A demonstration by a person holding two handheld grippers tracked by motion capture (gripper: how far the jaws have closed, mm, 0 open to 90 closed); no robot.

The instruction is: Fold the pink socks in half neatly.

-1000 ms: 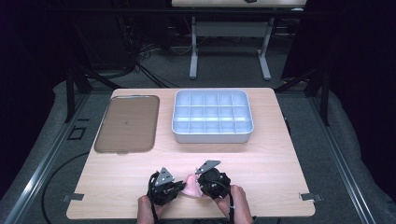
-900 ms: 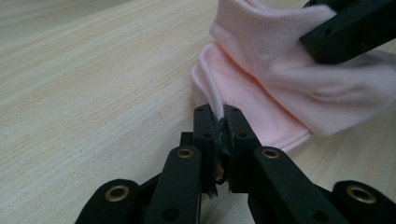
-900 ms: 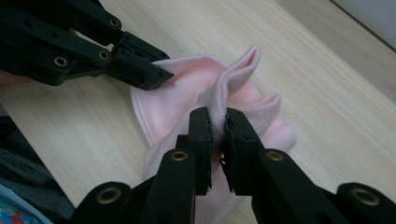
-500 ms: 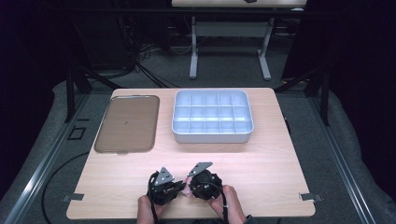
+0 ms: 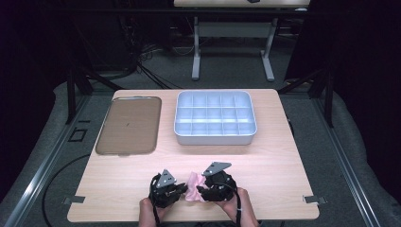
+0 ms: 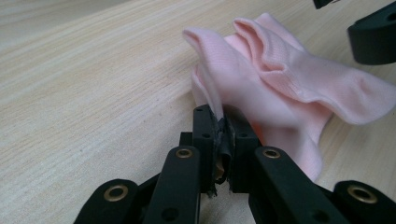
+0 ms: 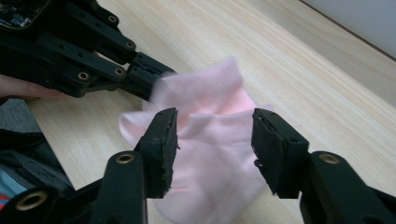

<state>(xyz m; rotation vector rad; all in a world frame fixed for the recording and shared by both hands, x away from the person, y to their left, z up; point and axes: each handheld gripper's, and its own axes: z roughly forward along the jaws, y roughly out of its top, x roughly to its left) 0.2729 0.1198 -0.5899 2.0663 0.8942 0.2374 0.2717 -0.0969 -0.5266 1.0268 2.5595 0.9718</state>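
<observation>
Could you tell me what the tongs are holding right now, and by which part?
The left tongs are shut on an edge fold of the pink sock. The right tongs have just been opening; the sock lies between their jaws, unpinched.

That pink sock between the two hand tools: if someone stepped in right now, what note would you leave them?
Left gripper: jaws shut on an edge of the pink sock.
Right gripper: jaws have just been opening; the sock lies between them, pads not pressing.
Sock: crumpled on the table at its near edge, between both grippers.
Compartment tray and flat brown tray sit farther back, nothing in them.
Done: left hold secured. Left: probably re-grip with the right, then handle the sock.
</observation>
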